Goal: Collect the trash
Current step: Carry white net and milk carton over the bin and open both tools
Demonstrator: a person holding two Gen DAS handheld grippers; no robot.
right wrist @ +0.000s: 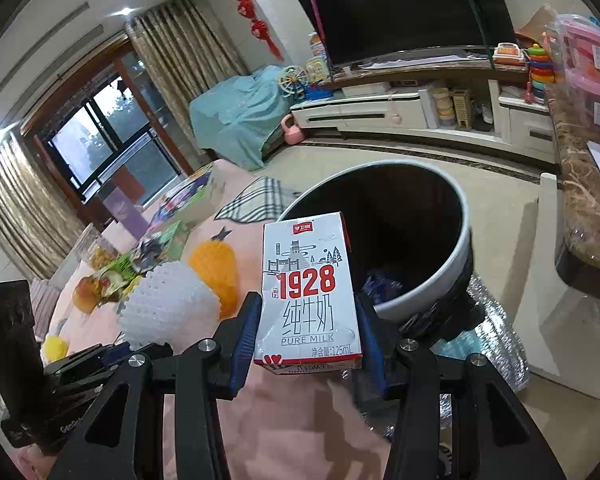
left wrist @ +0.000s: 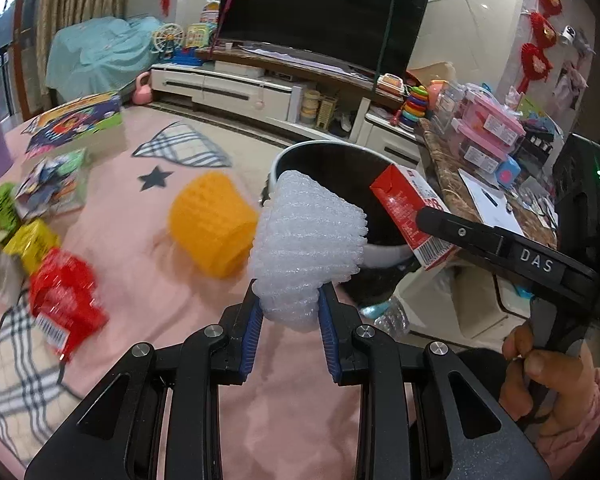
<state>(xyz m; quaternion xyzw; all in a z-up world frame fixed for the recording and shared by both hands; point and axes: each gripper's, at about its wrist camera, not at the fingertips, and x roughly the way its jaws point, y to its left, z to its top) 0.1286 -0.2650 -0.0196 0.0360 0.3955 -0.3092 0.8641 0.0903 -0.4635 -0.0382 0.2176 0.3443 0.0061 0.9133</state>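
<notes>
- left gripper point(left wrist: 290, 312) clamped tight on a white foam net point(left wrist: 306, 240)
- right gripper point(right wrist: 306, 334) squeezing a milk carton point(right wrist: 307, 292), right by the bin point(right wrist: 428, 264)

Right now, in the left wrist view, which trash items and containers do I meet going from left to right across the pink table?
red wrapper → orange foam net → white foam net, in the left gripper → black bin → milk carton, in the right gripper.
</notes>
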